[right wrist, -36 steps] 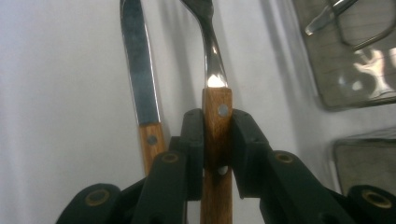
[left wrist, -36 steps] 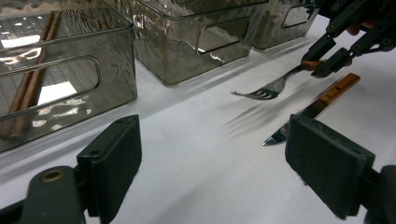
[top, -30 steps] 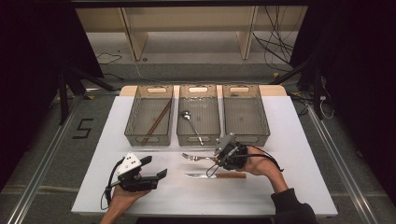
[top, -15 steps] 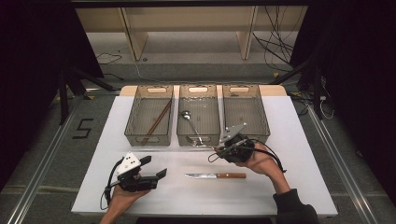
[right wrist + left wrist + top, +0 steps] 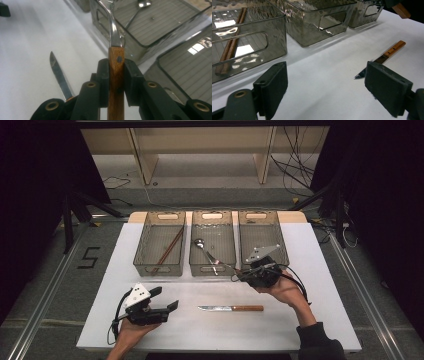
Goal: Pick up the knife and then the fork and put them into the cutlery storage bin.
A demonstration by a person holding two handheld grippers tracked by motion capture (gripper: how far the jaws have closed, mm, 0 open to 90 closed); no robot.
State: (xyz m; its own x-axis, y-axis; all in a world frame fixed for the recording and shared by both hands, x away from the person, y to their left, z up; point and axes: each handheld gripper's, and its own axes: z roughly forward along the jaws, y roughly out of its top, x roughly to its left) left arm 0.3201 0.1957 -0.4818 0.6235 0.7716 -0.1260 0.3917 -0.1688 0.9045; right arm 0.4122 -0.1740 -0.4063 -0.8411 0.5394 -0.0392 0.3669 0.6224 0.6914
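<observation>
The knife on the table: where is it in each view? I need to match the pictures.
High view: knife lies front of centre on the white table.
Left gripper view: right of centre, partly behind the right jaw.
Right gripper view: lower left.
Shared landmark: the middle bin.

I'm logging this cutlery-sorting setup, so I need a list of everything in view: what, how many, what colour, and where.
Table: one, white, under everything.
Bins: three, smoky clear, in a row at the table's far side.
Chopsticks: one pair, brown, in the left bin.
Spoon: one, silver, in the middle bin.
Knife: one, steel blade with wooden handle, flat on the table's near middle.
Fork: one, steel with wooden handle, clamped in the right gripper near the bins.
Left gripper: black, fingers open, low over the table.
Right gripper: black, shut on the fork's handle.
</observation>
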